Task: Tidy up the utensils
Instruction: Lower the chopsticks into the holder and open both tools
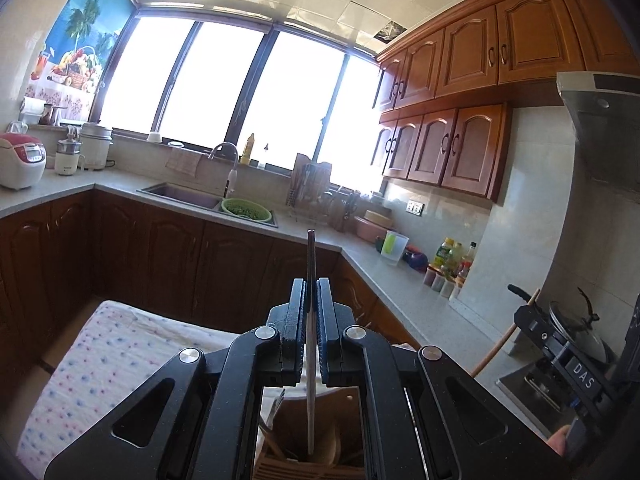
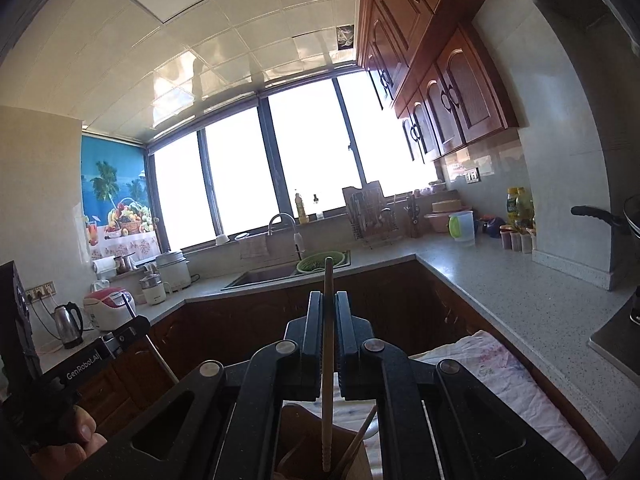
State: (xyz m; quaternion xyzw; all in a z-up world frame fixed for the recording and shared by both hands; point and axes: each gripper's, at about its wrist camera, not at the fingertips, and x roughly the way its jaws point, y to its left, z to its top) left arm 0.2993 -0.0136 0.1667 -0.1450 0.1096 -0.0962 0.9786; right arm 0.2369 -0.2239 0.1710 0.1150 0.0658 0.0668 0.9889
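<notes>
In the left wrist view my left gripper [image 1: 311, 286] is shut on a thin chopstick [image 1: 311, 254] that stands upright, dark at the top and pale below. Its lower end hangs over a wooden utensil holder [image 1: 288, 412] with several utensils inside. At the right edge of that view is my right gripper [image 1: 528, 312] with a wooden stick. In the right wrist view my right gripper [image 2: 329, 300] is shut on an upright wooden chopstick [image 2: 328, 276], whose ridged tip hangs over the same holder [image 2: 304, 440]. My left gripper [image 2: 132, 326] shows at the lower left, held by a hand [image 2: 80, 440].
A dotted cloth [image 1: 100, 360] covers the surface under the holder. An L-shaped counter [image 2: 500, 280] carries a sink [image 1: 180, 192], a green colander [image 1: 246, 209], a dish rack [image 2: 370, 216], bottles [image 1: 450, 258] and a rice cooker [image 1: 20, 160]. A pan [image 1: 576, 320] sits at the right.
</notes>
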